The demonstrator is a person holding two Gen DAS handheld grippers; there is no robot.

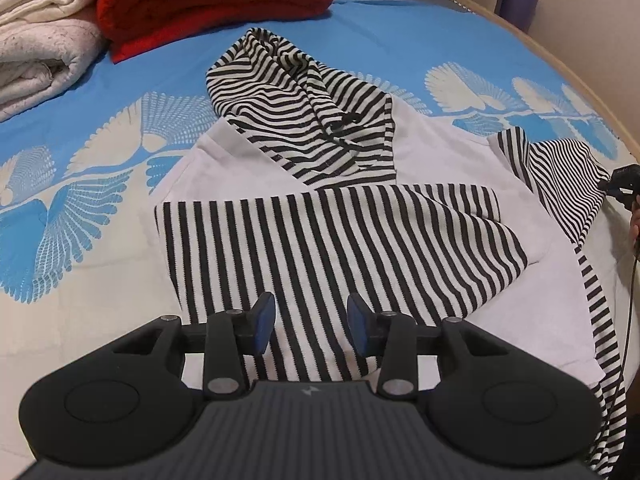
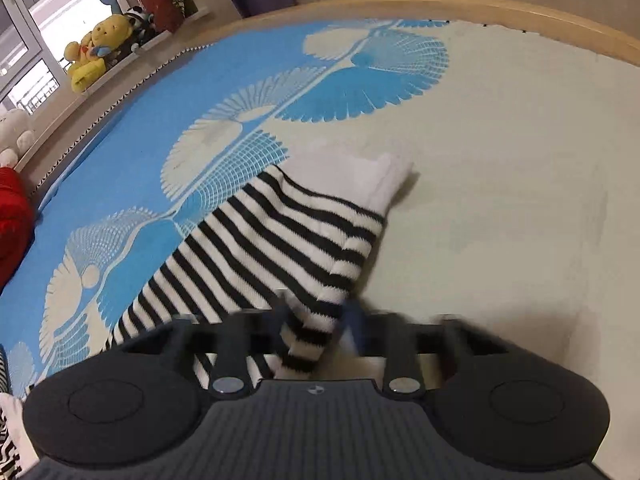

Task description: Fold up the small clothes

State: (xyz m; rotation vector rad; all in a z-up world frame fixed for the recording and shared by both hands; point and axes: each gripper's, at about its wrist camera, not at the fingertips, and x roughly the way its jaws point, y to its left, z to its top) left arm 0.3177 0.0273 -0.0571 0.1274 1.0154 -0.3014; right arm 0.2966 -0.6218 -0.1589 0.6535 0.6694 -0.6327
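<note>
Striped hoodie lying on the blue-and-cream bedspread, one sleeve folded across its front.

The left gripper is hovering over the near hem with its jaws parted and holding nothing. At the right, the right gripper is pinching the striped sleeve, its fingers blurred. Red blanket and white towels are sitting at the far left.

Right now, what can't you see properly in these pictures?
- Right gripper fingertips: motion-blurred in the right wrist view, so the grip on the striped sleeve is unclear.
- Hoodie hem: hidden behind the left gripper in the left wrist view.
- Red blanket: cut off by the top edge.
</note>
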